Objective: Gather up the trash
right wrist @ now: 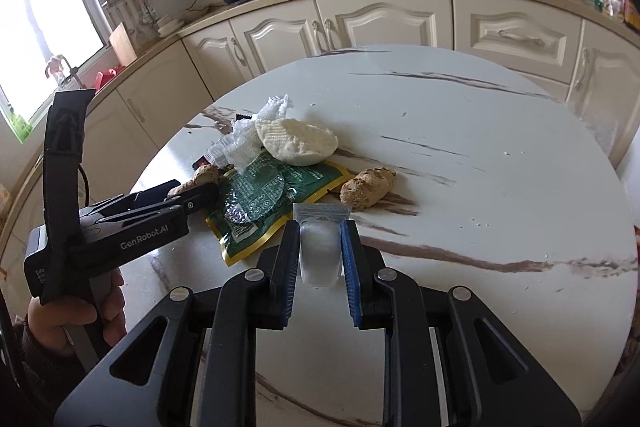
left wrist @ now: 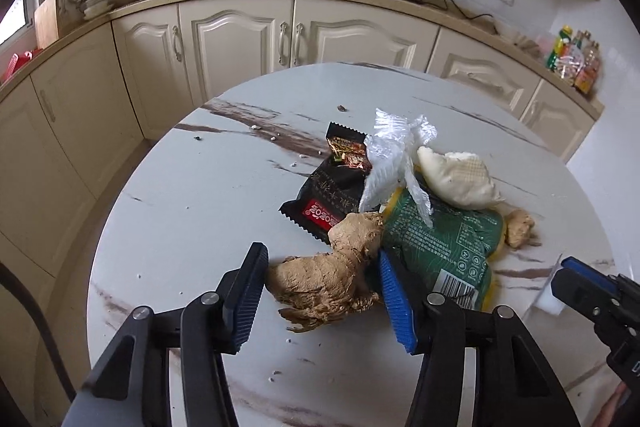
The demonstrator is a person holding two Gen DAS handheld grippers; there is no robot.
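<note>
Blue pads of the left gripper clamp a ginger root on the marble table — seemingly touching both sides. Right gripper pinches a clear bag beside the green wrapper.

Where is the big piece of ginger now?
In the left wrist view the big ginger piece lies on the white marble table, between the fingers of the left hand-held gripper, against the green packet.
</note>
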